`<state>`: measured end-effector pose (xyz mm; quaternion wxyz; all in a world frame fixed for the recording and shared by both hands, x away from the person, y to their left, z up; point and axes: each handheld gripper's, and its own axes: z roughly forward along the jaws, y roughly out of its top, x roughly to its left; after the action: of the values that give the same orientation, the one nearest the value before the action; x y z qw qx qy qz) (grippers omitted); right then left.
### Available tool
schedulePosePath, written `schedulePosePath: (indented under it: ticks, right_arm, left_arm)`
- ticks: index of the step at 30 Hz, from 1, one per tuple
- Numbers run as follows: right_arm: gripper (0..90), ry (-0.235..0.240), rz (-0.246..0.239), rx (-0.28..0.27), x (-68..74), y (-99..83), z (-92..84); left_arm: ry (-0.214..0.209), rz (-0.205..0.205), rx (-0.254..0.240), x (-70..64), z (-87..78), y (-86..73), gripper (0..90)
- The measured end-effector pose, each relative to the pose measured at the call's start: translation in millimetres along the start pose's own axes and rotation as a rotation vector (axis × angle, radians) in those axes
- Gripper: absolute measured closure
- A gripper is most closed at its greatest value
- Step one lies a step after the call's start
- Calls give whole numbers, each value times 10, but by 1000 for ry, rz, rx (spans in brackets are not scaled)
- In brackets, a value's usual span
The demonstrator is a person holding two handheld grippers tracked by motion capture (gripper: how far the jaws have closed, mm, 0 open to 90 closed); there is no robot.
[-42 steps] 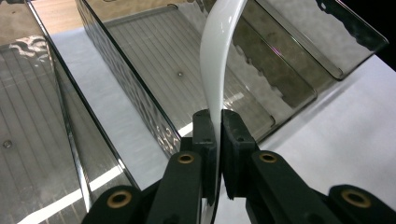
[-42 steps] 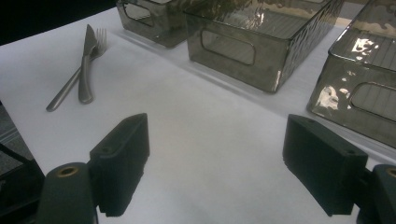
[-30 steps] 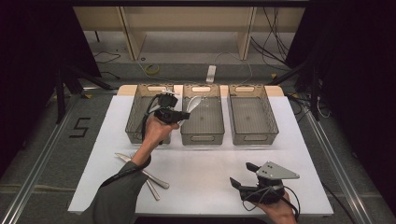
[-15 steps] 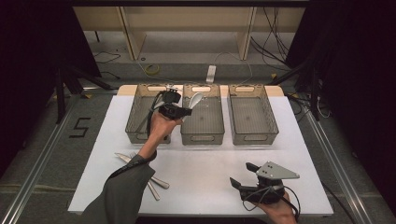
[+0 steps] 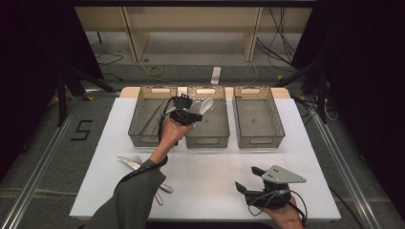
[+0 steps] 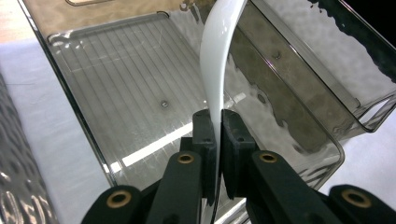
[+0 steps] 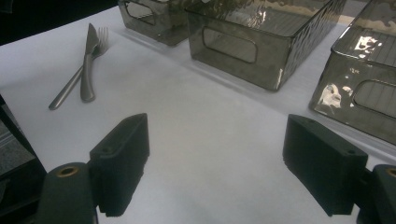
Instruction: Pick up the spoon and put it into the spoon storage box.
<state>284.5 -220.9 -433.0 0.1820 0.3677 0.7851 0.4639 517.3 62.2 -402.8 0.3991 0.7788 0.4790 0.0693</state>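
- Right gripper [image 5: 244, 183] sits nearest me, low over the white table [image 5: 215, 171], jaws spread wide with nothing between them; I have it parked there.
- Cutlery further in on my left: a knife [image 7: 88, 65] and fork [image 7: 77, 77] lie together on the table, half under my left sleeve in the high view, so a careless pull back of that arm could sweep them off.
- Left gripper [image 6: 215, 128] is clamped shut on a white spoon [image 6: 215, 70], pinching the handle edge-on, with the bowl end rising forward above the middle bin [image 5: 206, 139].
- My worry is the grip: the pads hold only a thin edge of a smooth, curved handle, so the spoon may twist or slide as I tip it down.
- If I let go too high, I judge it could bounce on the ribbed bin floor or catch the rim and land outside.
- Farthest off, the left bin [image 5: 154, 139] already holds something long and thin; the right bin [image 5: 259, 141] looks empty.
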Motion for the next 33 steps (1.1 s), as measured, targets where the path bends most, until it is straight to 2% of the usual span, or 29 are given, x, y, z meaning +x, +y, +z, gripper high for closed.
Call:
schedulePosePath:
  ticks: [8, 10, 24, 33]
  right_arm:
    - [237, -1, 0, 2, 6, 2, -1]
    - [237, -1, -2, 2, 4, 1, -1]
    - [238, 0, -1, 5, 6, 1, 0]
    - [238, 1, -1, 2, 3, 1, -2]
  left_arm:
    - [8, -13, 16, 31, 75, -49, 848]
    - [4, -29, 13, 42, 96, -66, 848]
    - [6, -4, 38, -16, 169, -74, 847]
    - [4, -9, 64, -10, 238, -118, 844]
